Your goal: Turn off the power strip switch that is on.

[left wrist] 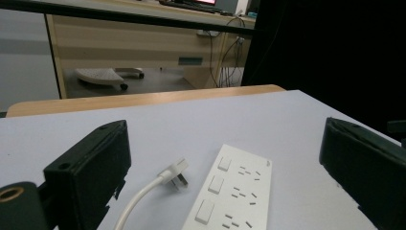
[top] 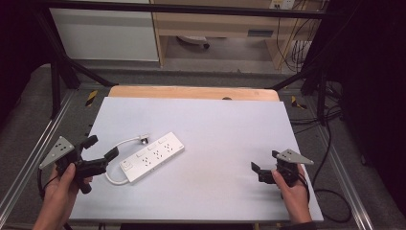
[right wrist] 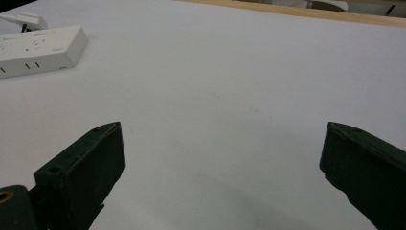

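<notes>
Left gripper [top: 103, 149] (jaws apart), power strip [left wrist: 234, 191], plug [left wrist: 178, 173]

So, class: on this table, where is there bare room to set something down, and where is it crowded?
Bare: the table between the power strip and the right gripper, plus the far strip by the wooden edge. Crowded: the near-left, where strip, cord, plug and left gripper bunch.

Lab: metal frame [top: 57, 52] around table [top: 230, 129], loose cables [top: 292, 45].
</notes>
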Tool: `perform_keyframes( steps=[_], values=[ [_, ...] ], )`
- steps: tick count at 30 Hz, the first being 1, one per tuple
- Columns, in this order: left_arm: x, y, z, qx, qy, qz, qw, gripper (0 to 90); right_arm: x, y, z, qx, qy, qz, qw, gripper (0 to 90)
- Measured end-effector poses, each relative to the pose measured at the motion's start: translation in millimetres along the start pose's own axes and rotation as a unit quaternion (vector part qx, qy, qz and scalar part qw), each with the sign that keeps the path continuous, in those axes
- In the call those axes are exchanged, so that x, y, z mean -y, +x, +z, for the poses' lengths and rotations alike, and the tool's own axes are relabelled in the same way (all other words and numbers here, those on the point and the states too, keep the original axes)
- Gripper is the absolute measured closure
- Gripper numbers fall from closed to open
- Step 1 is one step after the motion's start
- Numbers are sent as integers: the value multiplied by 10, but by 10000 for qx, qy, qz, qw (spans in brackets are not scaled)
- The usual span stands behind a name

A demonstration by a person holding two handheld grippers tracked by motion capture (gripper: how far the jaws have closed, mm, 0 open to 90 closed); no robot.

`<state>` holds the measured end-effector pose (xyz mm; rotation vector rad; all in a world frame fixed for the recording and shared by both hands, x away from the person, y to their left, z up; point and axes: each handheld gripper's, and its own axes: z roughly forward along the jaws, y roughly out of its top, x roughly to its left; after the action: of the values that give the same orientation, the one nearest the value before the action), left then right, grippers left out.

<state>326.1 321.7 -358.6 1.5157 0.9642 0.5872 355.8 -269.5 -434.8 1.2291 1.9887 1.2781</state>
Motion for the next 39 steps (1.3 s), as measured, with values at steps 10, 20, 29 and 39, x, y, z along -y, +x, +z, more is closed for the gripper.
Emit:
perform_keyframes(
  steps=[10,20,29,39],
  values=[
    [95,62,-98,-179,28,-21,9998,36,4,-16,2,13,14,11,10000,22],
    [169,85,-141,-188,70,-14,9998,34,7,-32,4,33,26,25,10000,22],
    [286,160,-187,-348,185,-1,9992,34,8,-28,6,34,30,23,10000,22],
    [431,178,-181,-363,401,17,9985,38,8,-28,7,32,30,18,10000,22]
  ],
)
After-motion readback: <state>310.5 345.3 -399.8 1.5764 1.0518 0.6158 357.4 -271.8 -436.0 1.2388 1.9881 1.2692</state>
